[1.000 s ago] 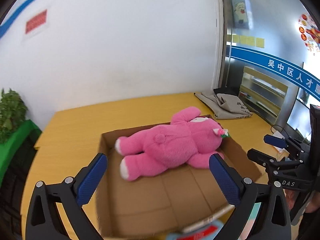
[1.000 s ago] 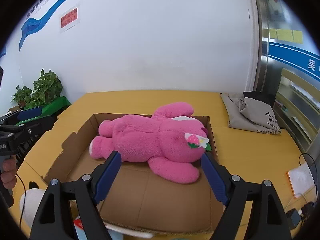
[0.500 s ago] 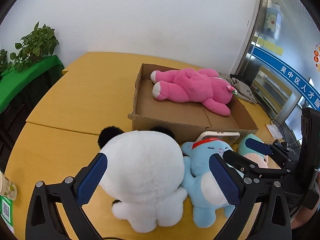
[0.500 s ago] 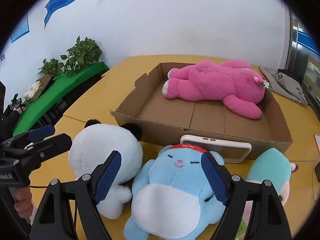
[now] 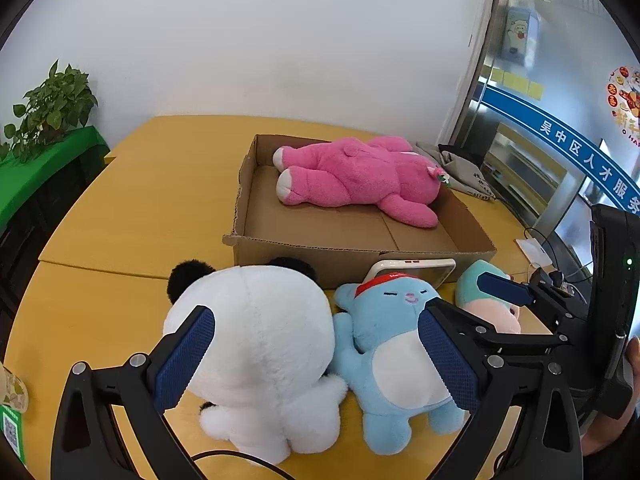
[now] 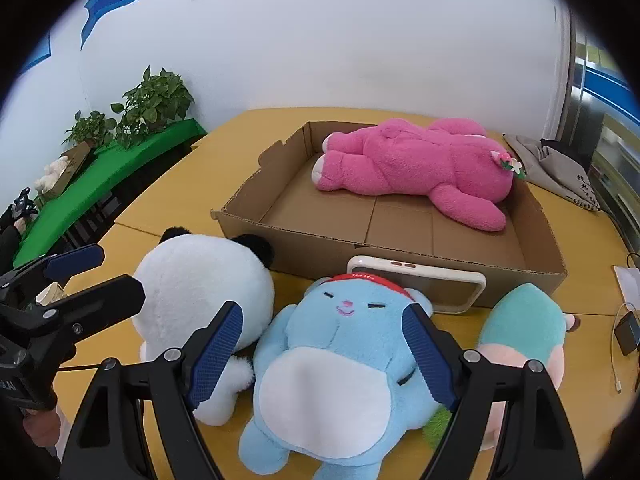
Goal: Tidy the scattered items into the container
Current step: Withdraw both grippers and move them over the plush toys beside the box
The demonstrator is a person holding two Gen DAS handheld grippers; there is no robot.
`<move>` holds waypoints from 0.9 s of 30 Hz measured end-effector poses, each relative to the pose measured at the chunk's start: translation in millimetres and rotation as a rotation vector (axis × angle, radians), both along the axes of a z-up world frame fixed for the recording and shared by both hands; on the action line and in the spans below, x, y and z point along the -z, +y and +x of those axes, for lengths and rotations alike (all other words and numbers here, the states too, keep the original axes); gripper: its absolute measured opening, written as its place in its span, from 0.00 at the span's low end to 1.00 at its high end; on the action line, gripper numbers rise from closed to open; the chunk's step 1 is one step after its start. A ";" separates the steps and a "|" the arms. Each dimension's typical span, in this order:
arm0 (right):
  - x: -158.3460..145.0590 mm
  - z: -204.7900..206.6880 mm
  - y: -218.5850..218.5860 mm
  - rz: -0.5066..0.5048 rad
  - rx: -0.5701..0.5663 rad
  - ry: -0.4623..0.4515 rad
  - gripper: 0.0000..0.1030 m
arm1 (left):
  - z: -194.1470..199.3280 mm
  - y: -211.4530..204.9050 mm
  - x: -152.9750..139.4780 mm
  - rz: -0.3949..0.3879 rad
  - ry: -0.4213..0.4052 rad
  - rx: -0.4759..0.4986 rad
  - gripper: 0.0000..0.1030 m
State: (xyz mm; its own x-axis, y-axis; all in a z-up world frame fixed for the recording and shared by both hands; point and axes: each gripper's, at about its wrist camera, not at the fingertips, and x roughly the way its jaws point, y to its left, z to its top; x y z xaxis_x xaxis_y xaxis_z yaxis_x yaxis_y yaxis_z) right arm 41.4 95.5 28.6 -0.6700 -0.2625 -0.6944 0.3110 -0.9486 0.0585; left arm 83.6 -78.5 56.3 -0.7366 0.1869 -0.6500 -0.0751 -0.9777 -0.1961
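Observation:
A shallow cardboard box (image 5: 352, 252) (image 6: 280, 240) holds a pink plush bear (image 5: 356, 176) (image 6: 420, 164) lying at its far side. In front of the box lie a white panda plush (image 5: 256, 344) (image 6: 200, 292), a light blue plush with a red band (image 5: 392, 344) (image 6: 340, 364) and a teal and pink plush (image 5: 492, 300) (image 6: 524, 336). My left gripper (image 5: 316, 360) is open, with the panda and the blue plush between its pads. My right gripper (image 6: 320, 352) is open, straddling the blue plush. Each gripper shows in the other's view, the right (image 5: 480, 300) and the left (image 6: 96, 276).
A white-framed phone-like device (image 5: 412, 272) (image 6: 416, 280) leans against the box's front wall. A grey cloth bag (image 6: 560, 172) lies behind the box at the right. Cables and small devices (image 6: 624, 332) lie at the table's right edge. Potted plants (image 6: 152, 104) stand on a green shelf at the left.
Both grippers have pulled back from over the box to the near side of the table and come closer to the plush toys there. Both stay open and empty.

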 end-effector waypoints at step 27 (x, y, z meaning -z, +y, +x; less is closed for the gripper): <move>-11.0 -9.2 30.7 0.031 0.107 0.048 0.80 | -11.9 28.7 -9.1 -0.016 0.019 0.060 1.00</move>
State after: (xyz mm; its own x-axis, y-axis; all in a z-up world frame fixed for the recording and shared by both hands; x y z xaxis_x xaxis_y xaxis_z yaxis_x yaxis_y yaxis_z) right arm 32.1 126.2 39.6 -0.7257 -0.1666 -0.6675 0.2095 -0.9777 0.0163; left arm 71.7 -49.8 65.4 -0.7367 0.2205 -0.6392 -0.1369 -0.9744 -0.1783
